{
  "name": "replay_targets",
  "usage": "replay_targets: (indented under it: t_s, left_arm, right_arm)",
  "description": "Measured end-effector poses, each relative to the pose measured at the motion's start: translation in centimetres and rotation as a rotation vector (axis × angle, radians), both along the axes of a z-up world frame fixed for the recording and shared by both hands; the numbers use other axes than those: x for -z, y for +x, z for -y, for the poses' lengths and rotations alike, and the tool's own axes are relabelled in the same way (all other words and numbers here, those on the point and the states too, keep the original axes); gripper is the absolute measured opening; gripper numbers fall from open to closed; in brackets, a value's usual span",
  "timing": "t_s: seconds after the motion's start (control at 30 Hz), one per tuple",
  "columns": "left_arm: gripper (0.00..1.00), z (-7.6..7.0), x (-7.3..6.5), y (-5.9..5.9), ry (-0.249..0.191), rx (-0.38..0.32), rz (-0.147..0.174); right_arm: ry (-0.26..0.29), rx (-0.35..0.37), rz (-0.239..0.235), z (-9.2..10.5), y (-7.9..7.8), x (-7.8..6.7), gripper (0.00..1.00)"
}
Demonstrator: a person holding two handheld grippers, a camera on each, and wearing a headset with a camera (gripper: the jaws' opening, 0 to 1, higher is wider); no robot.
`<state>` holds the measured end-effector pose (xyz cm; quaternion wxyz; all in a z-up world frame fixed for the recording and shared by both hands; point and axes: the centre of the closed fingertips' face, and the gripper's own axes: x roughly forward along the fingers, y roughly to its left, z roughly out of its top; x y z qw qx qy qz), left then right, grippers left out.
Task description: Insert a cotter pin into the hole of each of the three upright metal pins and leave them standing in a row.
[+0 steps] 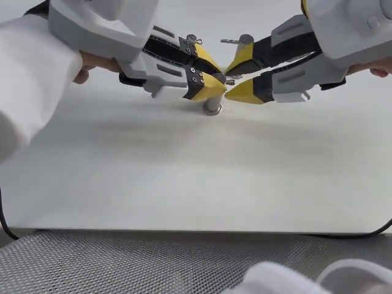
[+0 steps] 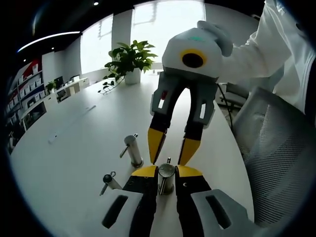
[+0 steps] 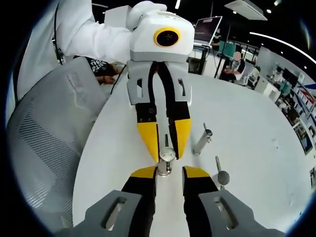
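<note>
White fabric sleeve (image 1: 24,79) seen upper left. Left gripper (image 1: 214,75), right gripper (image 1: 236,76): grey housings, black arms, yellow wedge tips, small screws.

Head view: high, looking forward and down across the table (image 1: 184,184), close in. Left gripper view and right gripper view: low over it, facing each other, very near. All share the upright pin (image 1: 212,107), upper middle from the head, lower middle otherwise.

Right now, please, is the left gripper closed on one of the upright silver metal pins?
Yes, the left gripper presses both sides of the nearest silver metal pin.
</note>
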<state>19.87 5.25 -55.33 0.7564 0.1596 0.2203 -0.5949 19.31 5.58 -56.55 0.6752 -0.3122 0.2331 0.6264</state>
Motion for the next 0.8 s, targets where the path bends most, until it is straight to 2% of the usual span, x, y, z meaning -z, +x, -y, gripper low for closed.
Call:
replay_targets:
  t_s: [0.13,0.23,0.3,0.37,0.4,0.57,0.67,0.73,0.8]
  left_arm:
    - [0.15,-0.1,-0.3,-0.1,-0.016,0.004,0.010]
    - [0.29,-0.4,-0.3,-0.2,-0.015,0.006,0.022]
    - [0.37,-0.6,-0.3,-0.4,-0.034,0.002,0.011]
    - [0.43,-0.4,-0.6,-0.9,-0.083,-0.009,-0.031]
    - [0.48,-0.5,-0.7,-1.0,-0.097,-0.014,-0.042]
    - [0.71,-1.1,-0.1,-2.5,-0.090,-0.008,-0.044]
    - [0.84,-1.4,0.1,-2.8,-0.094,-0.031,-0.037]
    - [0.89,-1.5,0.0,-3.7,-0.111,-0.031,-0.055]
    - [0.93,-1.6,0.0,-4.3,-0.113,-0.031,-0.059]
  right_arm:
    - [0.026,0.029,-0.011,0.2,0.2,-0.4,0.17]
    - [0.046,0.045,-0.024,0.2,0.2,-0.6,0.17]
    - [0.058,0.055,-0.036,0.2,0.2,-0.6,0.18]
    - [0.066,0.062,-0.049,0.2,0.2,-0.6,0.19]
    - [0.071,0.064,-0.051,0.1,0.2,-0.6,0.19]
    - [0.084,0.070,-0.070,-0.2,-0.1,-0.6,0.19]
    - [0.090,0.073,-0.083,-0.5,-0.2,-0.6,0.20]
    - [0.094,0.073,-0.089,-0.9,-0.4,-0.6,0.20]
    - [0.099,0.073,-0.096,-1.2,-0.6,-0.7,0.20]
